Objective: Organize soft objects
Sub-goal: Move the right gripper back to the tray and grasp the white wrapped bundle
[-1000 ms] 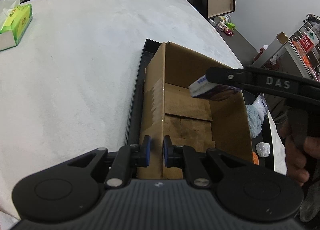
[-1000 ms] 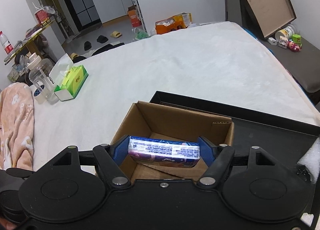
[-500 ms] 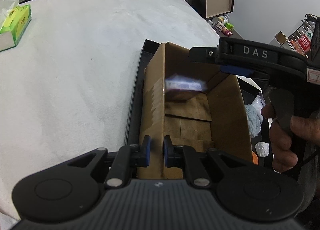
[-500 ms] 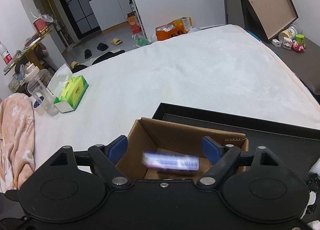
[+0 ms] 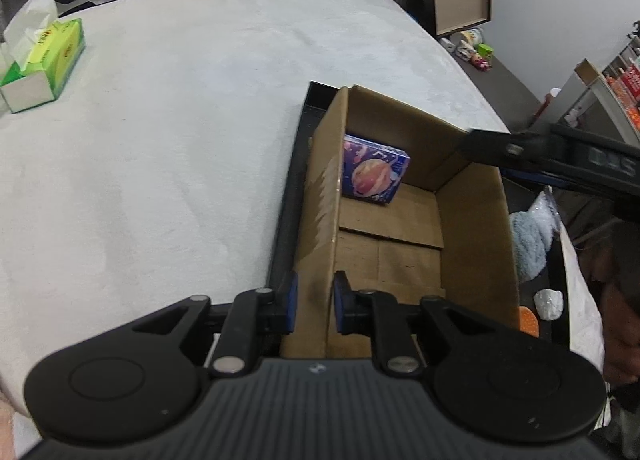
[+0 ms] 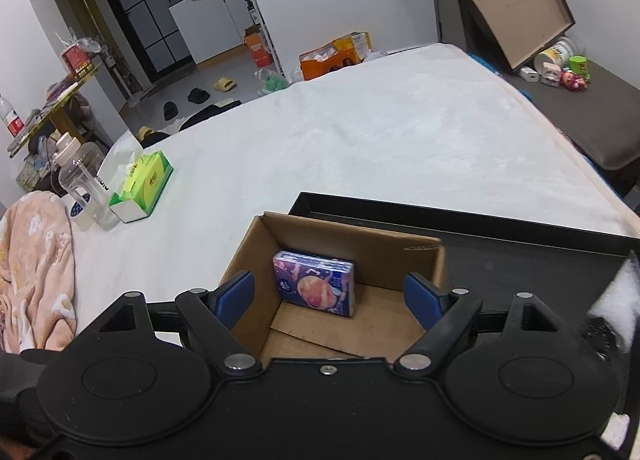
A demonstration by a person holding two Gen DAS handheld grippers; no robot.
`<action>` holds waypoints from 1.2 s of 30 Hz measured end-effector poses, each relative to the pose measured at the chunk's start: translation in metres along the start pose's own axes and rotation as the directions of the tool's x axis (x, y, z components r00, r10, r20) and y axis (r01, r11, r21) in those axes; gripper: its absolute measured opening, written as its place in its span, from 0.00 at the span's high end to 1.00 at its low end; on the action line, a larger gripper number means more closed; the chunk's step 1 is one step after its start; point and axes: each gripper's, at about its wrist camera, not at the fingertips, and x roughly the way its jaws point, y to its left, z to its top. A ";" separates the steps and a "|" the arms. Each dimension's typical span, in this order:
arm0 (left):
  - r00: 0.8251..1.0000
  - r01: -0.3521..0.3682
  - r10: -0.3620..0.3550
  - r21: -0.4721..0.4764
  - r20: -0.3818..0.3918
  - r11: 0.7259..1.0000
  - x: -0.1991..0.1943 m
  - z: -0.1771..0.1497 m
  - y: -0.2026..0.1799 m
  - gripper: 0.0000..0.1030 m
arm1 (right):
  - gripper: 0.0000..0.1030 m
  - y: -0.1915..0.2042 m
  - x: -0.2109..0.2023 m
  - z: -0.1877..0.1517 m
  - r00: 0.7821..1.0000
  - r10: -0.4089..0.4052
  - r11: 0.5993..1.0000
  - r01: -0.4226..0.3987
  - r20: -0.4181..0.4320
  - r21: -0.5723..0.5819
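An open cardboard box (image 5: 472, 220) (image 6: 384, 248) stands on a black tray (image 5: 298, 148) (image 6: 520, 228). A purple tissue pack (image 5: 374, 168) (image 6: 316, 284) leans inside the box against its far left corner. My left gripper (image 5: 314, 302) is shut on the box's near left wall. My right gripper (image 6: 330, 298) is open and empty above the box's near edge; it shows in the left wrist view (image 5: 552, 158) at the right, over the box's right wall.
A light blue fluffy cloth (image 5: 530, 238), a small white object (image 5: 550, 302) and an orange one (image 5: 528, 320) lie on the tray right of the box. A green tissue box (image 5: 44, 62) (image 6: 142, 186), a clear bottle (image 6: 82, 188) and a pink blanket (image 6: 36, 268) sit at the left.
My right gripper opened and let go of the purple tissue pack, which dropped into the box and came to rest against its far left corner. The right gripper drew back to the right.
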 end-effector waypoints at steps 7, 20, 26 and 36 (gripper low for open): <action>0.997 -0.071 0.072 -0.016 0.031 0.997 -0.006 0.002 -0.002 0.51 | 0.18 -0.022 -0.025 -0.014 1.000 -0.023 0.999 0.023 0.016 0.031; 0.991 -0.125 0.121 0.063 0.063 0.990 -0.009 0.000 -0.035 0.23 | 0.17 -0.074 -0.064 -0.046 0.993 -0.114 0.989 0.113 0.001 0.093; 0.988 -0.145 0.139 0.097 0.062 0.985 -0.006 -0.001 -0.050 0.19 | 0.17 -0.102 -0.073 -0.065 0.989 -0.146 0.980 0.147 -0.016 0.134; 0.985 -0.169 0.163 0.120 0.057 0.978 -0.004 -0.001 -0.060 0.19 | 0.17 -0.142 -0.073 -0.095 0.979 -0.195 0.965 0.202 -0.057 0.170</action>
